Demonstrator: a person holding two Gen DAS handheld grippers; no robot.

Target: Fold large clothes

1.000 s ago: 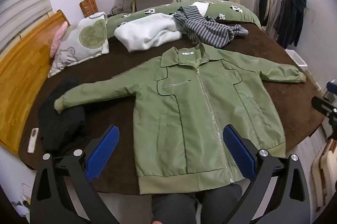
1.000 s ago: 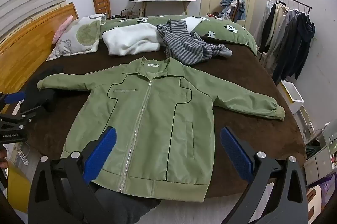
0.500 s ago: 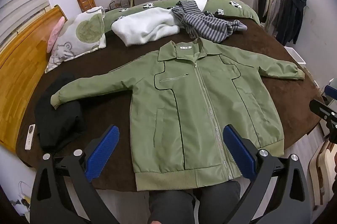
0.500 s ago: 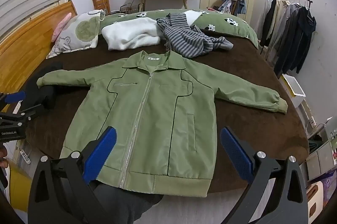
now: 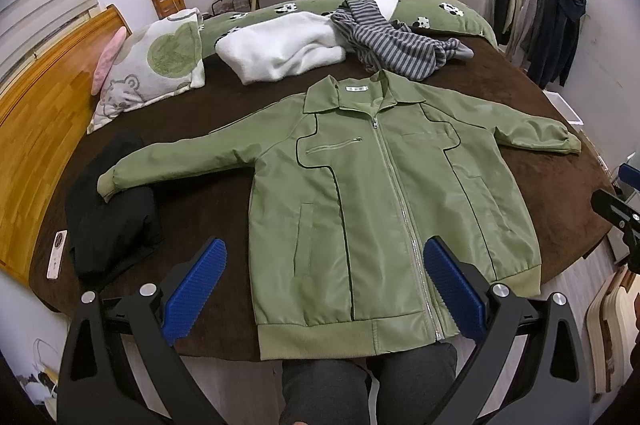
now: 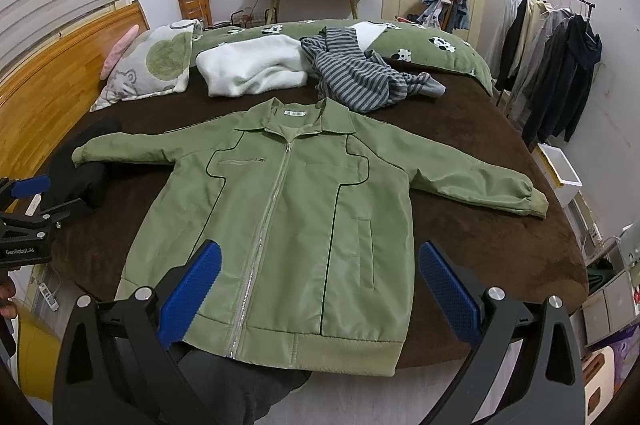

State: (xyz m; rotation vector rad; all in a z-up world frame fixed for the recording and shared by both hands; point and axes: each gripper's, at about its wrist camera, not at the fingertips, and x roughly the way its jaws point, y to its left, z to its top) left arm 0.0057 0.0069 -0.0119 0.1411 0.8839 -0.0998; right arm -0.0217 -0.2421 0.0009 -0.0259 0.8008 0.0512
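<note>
Green jacket [image 5: 384, 201] flat on brown bed [image 5: 532, 93], one, two grippers' jaws wide apart, empty

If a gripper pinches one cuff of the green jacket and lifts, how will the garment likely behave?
The green jacket lies flat and soft, so it would probably droop and trail. Its faint sheen hints at smooth cloth that may slide on the brown bedcover. The ribbed cuff likely grips best.

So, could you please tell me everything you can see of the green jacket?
The green jacket lies flat, front up, on the brown bedspread, zipped shut, both sleeves spread sideways. It looks smooth, with dark piping, a collar with a white label, pockets and ribbed hem and cuffs. One cuff rests on a black garment.
</note>
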